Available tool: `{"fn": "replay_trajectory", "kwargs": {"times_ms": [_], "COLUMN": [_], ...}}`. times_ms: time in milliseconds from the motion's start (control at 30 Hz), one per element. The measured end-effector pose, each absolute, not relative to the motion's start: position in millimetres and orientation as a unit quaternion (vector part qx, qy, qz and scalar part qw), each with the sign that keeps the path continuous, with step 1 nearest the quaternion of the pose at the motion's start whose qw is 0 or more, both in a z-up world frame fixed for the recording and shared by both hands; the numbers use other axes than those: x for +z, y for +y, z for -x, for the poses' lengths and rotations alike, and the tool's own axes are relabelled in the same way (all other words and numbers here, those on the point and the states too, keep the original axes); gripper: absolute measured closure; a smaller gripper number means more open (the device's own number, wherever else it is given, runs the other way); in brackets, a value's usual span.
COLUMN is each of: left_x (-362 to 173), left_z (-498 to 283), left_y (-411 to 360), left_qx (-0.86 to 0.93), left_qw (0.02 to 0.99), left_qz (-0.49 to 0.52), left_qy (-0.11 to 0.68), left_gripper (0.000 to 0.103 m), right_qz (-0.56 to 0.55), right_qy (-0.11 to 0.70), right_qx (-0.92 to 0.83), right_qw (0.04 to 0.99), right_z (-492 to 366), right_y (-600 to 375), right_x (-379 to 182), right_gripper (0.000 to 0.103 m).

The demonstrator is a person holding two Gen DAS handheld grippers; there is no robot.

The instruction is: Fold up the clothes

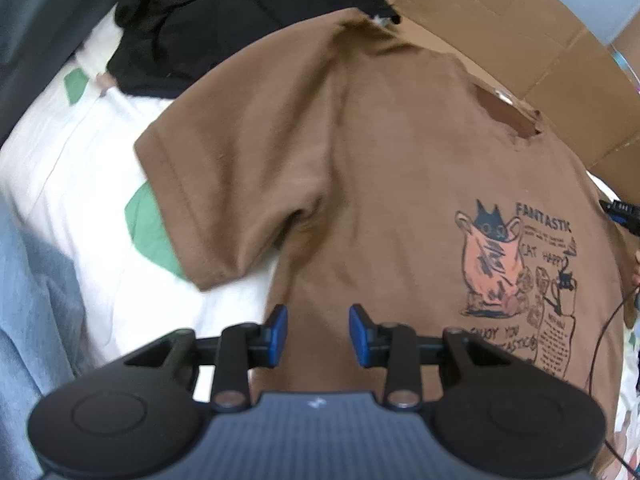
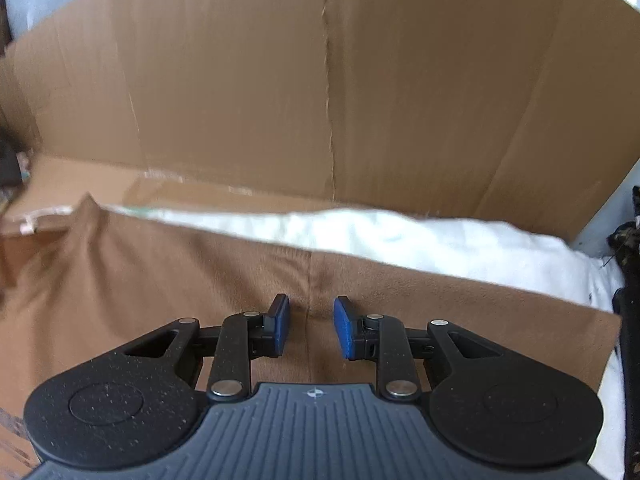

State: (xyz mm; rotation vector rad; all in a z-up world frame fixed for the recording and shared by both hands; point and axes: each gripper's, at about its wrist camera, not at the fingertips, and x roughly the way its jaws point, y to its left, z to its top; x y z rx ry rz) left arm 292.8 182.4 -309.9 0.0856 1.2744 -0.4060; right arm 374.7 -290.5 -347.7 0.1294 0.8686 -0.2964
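Cardboard [image 2: 320, 80] — black garment [image 1: 192, 20] behind shirt [image 1: 360, 160]

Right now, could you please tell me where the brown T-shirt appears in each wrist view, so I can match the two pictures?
Left wrist view: the brown T-shirt fills the centre and right, front up, cat print at lower right, one sleeve spread left.
Right wrist view: the same T-shirt covers the lower half as plain fabric, beneath the fingers.
Shared landmark: the cardboard box behind the shirt.

A brown T-shirt [image 1: 360, 160] with a cat print lies spread flat, print up, sleeve out.
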Motion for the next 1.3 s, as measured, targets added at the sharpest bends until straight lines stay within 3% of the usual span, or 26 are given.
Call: {"fn": "replay_trajectory", "kwargs": {"times_ms": [700,1033,1300], "left_x": [-305,-294,-289], "left_z": [-303,-310,-327], "left_y": [192,193,226], "left_qx": [-0.172,-0.142,-0.082], "left_qw": [0.805,0.840,0.855], "left_qz": [-0.034,-0.041,0.016], "left_qy": [0.566,0.523,0.511], "left_gripper": [0.067,0.067,0.067], "right_qz": [-0.016,-0.044,-0.019], "right_qy": [0.429,0.399,0.389], "right_qx": [-0.193,-0.167,-0.097], "right_qw": [0.882,0.900,0.916], "right_z": [-429,-403,-359], "right_y": [-301,-296,-267], "right_x": [-359,-316,-273], "right_gripper": [0.073,0.073,0.073]}}
